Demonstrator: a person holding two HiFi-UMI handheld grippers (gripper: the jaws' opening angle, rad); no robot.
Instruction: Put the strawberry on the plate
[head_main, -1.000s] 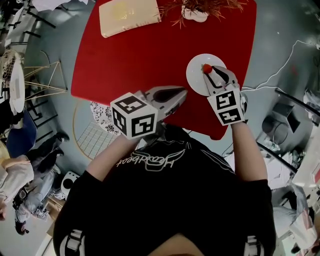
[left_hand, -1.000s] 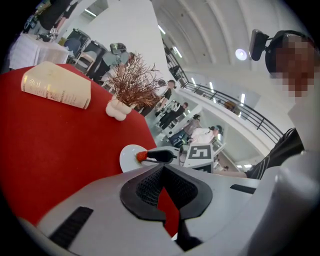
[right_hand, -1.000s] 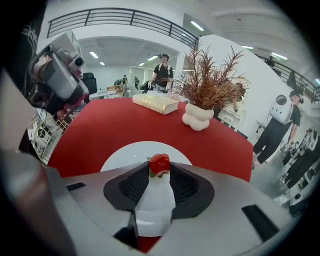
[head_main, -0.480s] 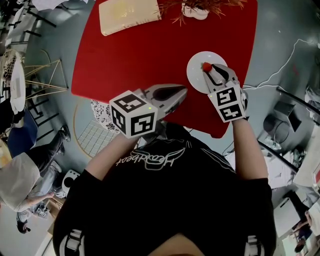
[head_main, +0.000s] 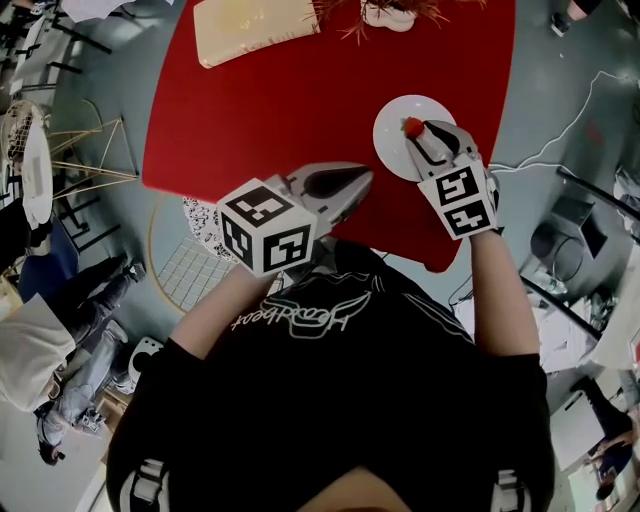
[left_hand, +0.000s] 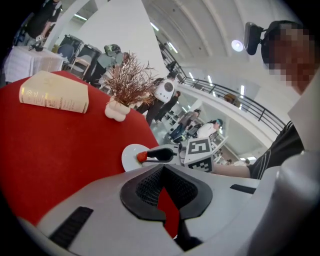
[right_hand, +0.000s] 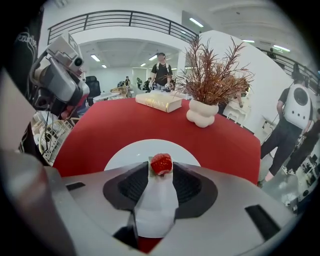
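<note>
A small red strawberry is pinched at the tips of my right gripper, which is shut on it. It hangs over the white plate, near the plate's middle. In the right gripper view the strawberry sits between the jaw tips, with the plate just beyond; whether the berry touches the plate I cannot tell. My left gripper is shut on nothing and hovers over the near edge of the red table, left of the plate. The left gripper view shows the strawberry and plate from the side.
A cream book lies at the table's far left. A white vase of dry twigs stands at the far edge, beyond the plate. A wire stool stands on the floor by the near left corner. People move about in the background.
Almost nothing: my right gripper still holds the strawberry over the plate in the same place. The left gripper has stayed put. Only people in the background have shifted.
</note>
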